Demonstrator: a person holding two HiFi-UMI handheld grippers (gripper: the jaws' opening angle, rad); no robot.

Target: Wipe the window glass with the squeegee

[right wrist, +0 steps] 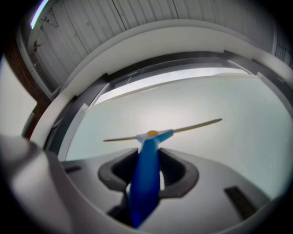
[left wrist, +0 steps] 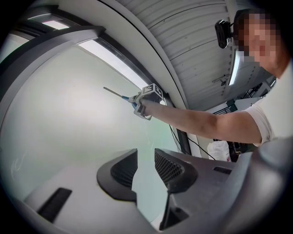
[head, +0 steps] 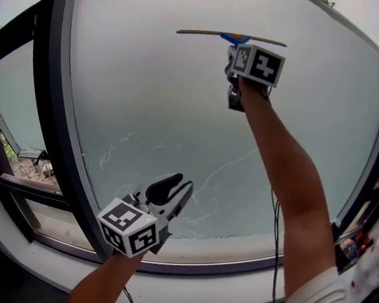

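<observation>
1. High on the glass [head: 147, 111], the squeegee [head: 231, 36] lies level, and its blade seems to touch it.
2. The right gripper [right wrist: 147, 165] pinches its blue handle.
3. The left gripper [left wrist: 145, 168] hangs lower, jaws spread, empty.

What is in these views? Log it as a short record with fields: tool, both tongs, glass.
Tool: blue-handled squeegee, blade level, high on the window glass
Right tongs: shut on the squeegee handle, arm raised
Left tongs: open, nothing between them, low in front of the glass
Glass: pale streaks across its lower part
</observation>
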